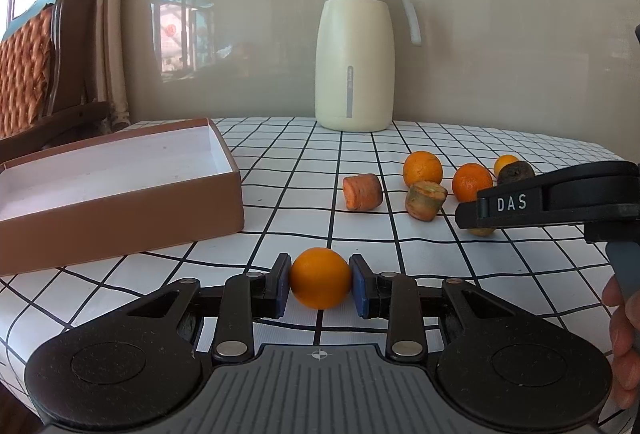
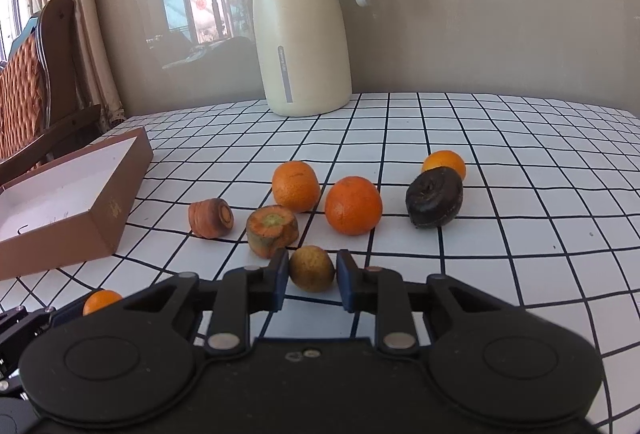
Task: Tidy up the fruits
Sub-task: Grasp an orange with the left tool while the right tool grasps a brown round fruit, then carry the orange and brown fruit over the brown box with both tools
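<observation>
Left gripper (image 1: 320,284): pinches a smooth orange (image 1: 320,278) between its blue pads, low over the checked tablecloth (image 1: 280,169), just in front of the box's near right corner.
Right gripper (image 2: 312,280): clamps a small yellow-green fruit (image 2: 312,269) between its pads; no earlier frame is given, so only the grip itself is told.
Box (image 1: 120,189): brown outside, white inside, open at the top, with no fruit in the part that shows; it is the landmark for all places below.
Carrot stump (image 1: 362,191): lies on its side to the right of the box, the nearest loose piece to it.
Second carrot stump (image 1: 426,199): stands cut face up, further right of the box, beyond the first stump.
Two mandarins (image 2: 296,185) (image 2: 353,205): rest side by side right of the box, behind the carrot stumps.
Dark round fruit (image 2: 434,195): sits far right of the box, tilted, touching or just beside a small orange (image 2: 444,161) behind it.
Thermos jug (image 1: 354,49): cream with a grey lid and handle, upright at the back edge of the cloth, beyond and to the right of the box.
Chair (image 1: 44,61): wooden with a woven back, behind the box at the left, by the curtain.
Hand (image 1: 624,338): fingers show at the right edge of the left wrist view, well apart from the box, on the right gripper's handle.
</observation>
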A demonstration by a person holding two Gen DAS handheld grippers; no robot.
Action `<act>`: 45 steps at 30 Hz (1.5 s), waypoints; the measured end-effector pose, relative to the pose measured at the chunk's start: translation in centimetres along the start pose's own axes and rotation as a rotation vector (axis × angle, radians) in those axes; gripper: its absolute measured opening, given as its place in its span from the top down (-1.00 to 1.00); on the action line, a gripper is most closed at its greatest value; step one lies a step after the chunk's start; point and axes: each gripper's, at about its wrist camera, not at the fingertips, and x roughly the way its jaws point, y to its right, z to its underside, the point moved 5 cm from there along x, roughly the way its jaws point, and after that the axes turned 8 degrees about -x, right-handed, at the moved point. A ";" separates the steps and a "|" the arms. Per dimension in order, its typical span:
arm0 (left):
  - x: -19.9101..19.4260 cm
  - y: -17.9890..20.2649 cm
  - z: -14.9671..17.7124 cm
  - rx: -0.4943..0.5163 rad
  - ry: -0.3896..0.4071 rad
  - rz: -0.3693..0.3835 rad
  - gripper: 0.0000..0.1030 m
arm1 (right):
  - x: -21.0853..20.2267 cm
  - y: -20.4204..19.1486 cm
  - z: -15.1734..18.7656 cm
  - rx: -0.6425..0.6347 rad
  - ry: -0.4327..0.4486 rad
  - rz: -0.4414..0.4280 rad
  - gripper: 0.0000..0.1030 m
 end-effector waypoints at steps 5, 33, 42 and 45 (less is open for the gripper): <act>-0.2 0.0 0.1 -0.005 0.004 -0.005 0.36 | -1.6 0.1 0.6 0.001 0.000 0.008 0.67; -2.1 -0.5 0.4 -0.010 -0.016 0.018 0.54 | -9.4 -1.1 2.7 -0.039 0.030 0.031 0.67; -1.4 -0.2 -0.6 -0.005 -0.008 0.013 0.53 | -9.9 -1.6 2.3 -0.039 0.048 0.010 0.67; -0.8 -0.2 -0.9 -0.007 -0.013 0.006 0.47 | -9.5 -1.5 2.3 -0.031 0.047 0.005 0.67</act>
